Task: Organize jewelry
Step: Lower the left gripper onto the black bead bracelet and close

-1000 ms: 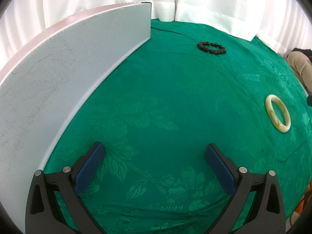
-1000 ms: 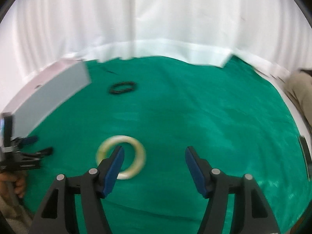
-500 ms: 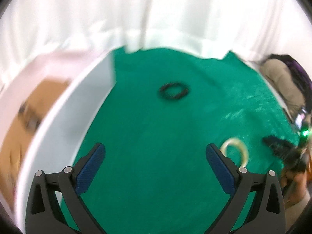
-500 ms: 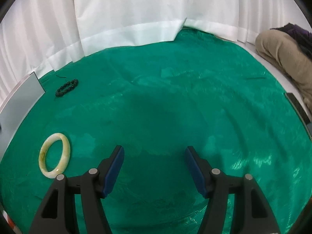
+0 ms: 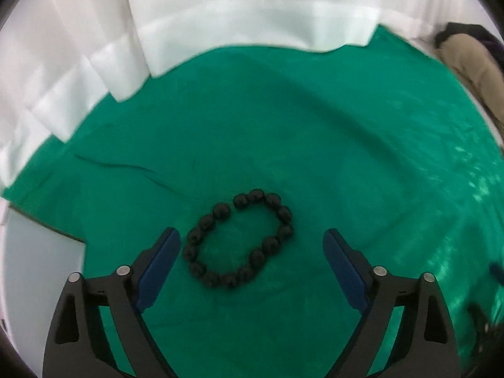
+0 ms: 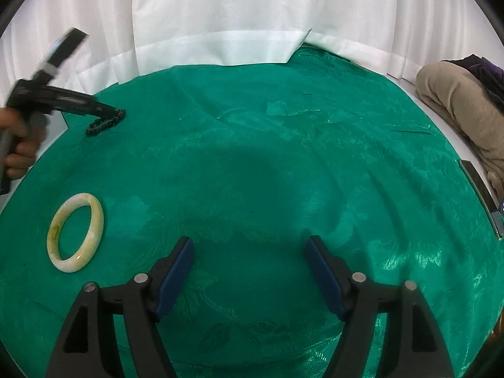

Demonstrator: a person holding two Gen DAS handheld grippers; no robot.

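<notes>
Left gripper [image 5: 252, 252] held spread over bead bracelet [image 5: 240, 238] near cloth's far left edge, likely for pickup. Right gripper [image 6: 250, 256] held released, empty; bangle [image 6: 75, 232] left apart.

I log the bead bracelet [image 5: 241, 239] on the counter cloth [image 5: 330, 157] between my left tongs [image 5: 252, 255], bangle [image 6: 75, 232] well apart, left of my right tongs [image 6: 250, 256].

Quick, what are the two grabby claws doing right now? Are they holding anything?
Left gripper: jaws open, holding nothing, poised around the black bead bracelet.
Right gripper: jaws open, holding nothing, over bare green cloth.
</notes>
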